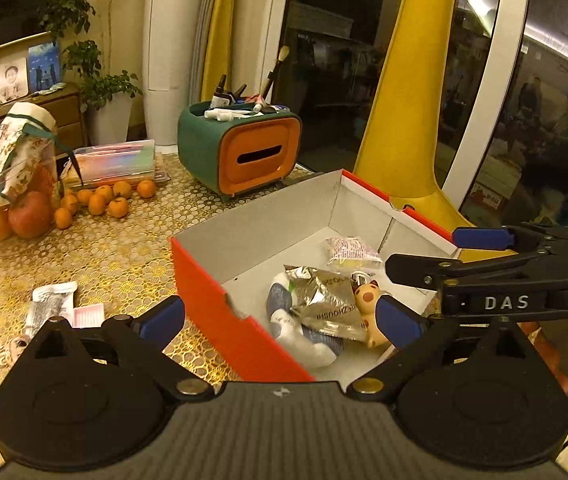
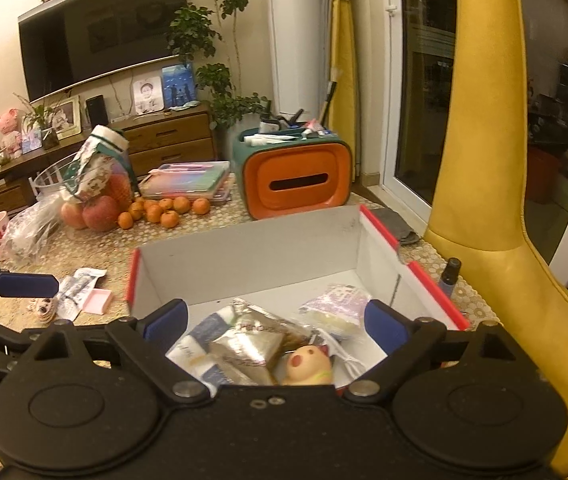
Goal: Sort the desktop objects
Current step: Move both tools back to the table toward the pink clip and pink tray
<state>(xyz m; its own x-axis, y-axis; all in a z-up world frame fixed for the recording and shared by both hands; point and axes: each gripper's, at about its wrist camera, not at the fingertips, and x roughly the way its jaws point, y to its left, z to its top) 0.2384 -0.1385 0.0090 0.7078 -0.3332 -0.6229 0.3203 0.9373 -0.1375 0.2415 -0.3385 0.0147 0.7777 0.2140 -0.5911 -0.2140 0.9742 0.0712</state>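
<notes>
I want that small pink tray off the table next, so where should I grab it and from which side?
Probably take the pink tray across its short width, coming from above with the open left gripper. It lies flat beside the white packet, so its raised rims are likely the best hold.

Behind my table there's a big TV (image 2: 100,32) on the far wall, leafy plant (image 2: 220,60) right of it, wooden dresser (image 2: 168,138) below, and a yellow chair (image 2: 479,160) on the right
</notes>
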